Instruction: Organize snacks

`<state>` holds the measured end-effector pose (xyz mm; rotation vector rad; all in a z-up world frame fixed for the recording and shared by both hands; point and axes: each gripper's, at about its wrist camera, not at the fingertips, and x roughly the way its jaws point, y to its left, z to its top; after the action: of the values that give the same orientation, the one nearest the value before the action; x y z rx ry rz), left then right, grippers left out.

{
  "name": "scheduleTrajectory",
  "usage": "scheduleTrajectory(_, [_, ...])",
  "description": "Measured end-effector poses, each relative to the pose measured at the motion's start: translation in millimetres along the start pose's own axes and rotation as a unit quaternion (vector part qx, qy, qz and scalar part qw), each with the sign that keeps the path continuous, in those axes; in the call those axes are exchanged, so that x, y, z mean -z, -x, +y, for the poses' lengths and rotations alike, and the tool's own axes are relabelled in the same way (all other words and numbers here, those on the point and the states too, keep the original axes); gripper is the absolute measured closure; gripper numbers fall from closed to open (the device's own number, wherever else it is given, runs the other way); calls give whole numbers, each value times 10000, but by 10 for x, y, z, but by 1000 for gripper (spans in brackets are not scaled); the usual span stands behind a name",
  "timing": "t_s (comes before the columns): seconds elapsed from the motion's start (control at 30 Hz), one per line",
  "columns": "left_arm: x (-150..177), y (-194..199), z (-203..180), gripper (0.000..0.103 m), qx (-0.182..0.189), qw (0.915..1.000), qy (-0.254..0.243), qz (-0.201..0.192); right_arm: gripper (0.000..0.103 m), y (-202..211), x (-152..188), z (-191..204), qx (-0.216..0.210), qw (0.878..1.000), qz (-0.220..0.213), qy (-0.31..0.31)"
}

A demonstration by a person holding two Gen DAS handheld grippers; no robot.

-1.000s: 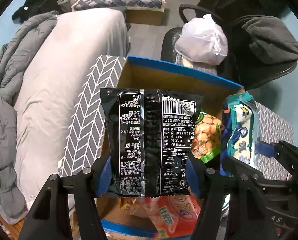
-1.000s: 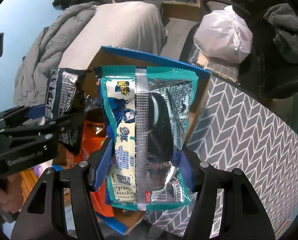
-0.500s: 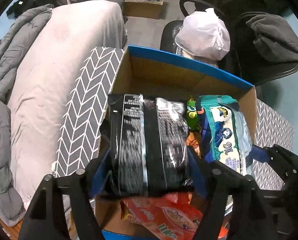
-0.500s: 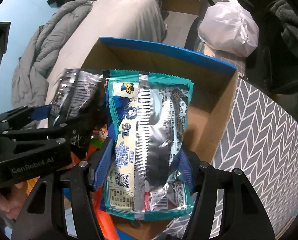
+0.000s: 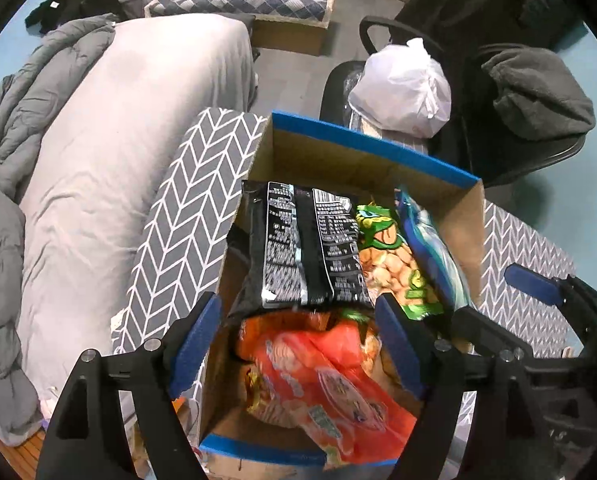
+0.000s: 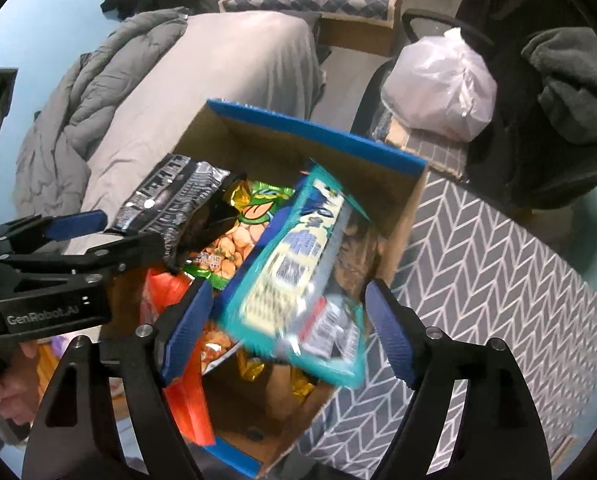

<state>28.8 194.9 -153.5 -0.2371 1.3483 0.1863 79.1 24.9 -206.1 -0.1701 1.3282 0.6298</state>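
Step in hand: release of two packets into the cardboard box, which stands on the grey-patterned table.

Left tool: jaws opening, pads clear of the black packet, which lies in the box near its left wall.

Right tool: jaws opening; the teal packet sits blurred between them, apparently dropping along the right wall.

Next move, in my judgement: lift both tools clear without snagging the packets, then fetch the remaining snacks.

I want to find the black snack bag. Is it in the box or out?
In. The black snack bag sits inside the cardboard box, leaning on other snacks; the opening left tongs no longer press it.
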Motion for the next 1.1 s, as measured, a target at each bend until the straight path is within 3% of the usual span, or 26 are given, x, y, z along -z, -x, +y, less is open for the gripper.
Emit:
scheduleTrajectory(0.57, [224, 696, -162, 22, -94, 9987, 41, -509, 22, 730, -30, 37, 268, 9978, -571, 214])
scheduleTrajectory(0.73, [265, 907, -174, 16, -114, 9966, 215, -785, 19, 953, -28, 3, 353, 9961, -783, 192])
scheduleTrajectory(1.1, [380, 1128, -220, 16, -69, 9936, 449, -1039, 19, 1236, 69, -103, 348, 9947, -970, -25])
